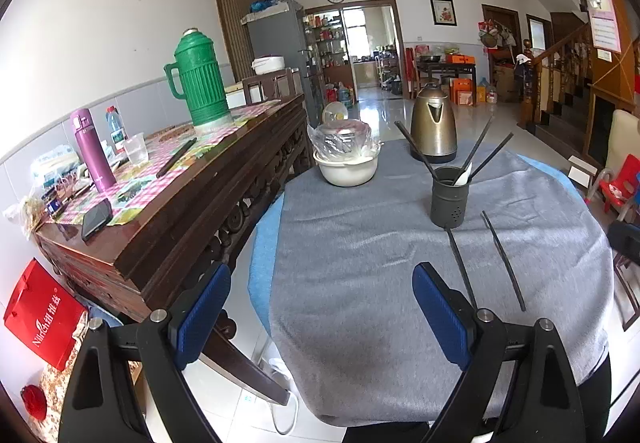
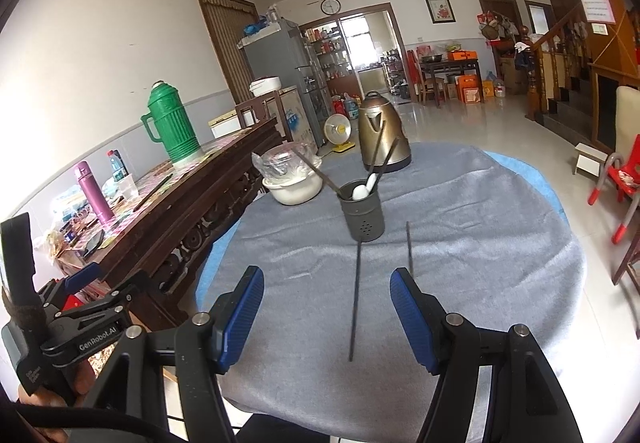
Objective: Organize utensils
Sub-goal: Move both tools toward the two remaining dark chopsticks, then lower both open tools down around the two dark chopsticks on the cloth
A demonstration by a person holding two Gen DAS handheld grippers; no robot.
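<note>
1. right gripper jaws apart, empty, over grey cloth, a black chopstick lying between its fingers
2. left gripper wide, empty
3. second chopstick just right; holder beyond with spoon, chopsticks

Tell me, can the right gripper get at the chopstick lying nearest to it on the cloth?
Probably yes. The right gripper is open and empty, and the chopstick lies loose on the grey cloth between its fingers' lines, with nothing over it. The holder stands beyond, not in the way.
</note>
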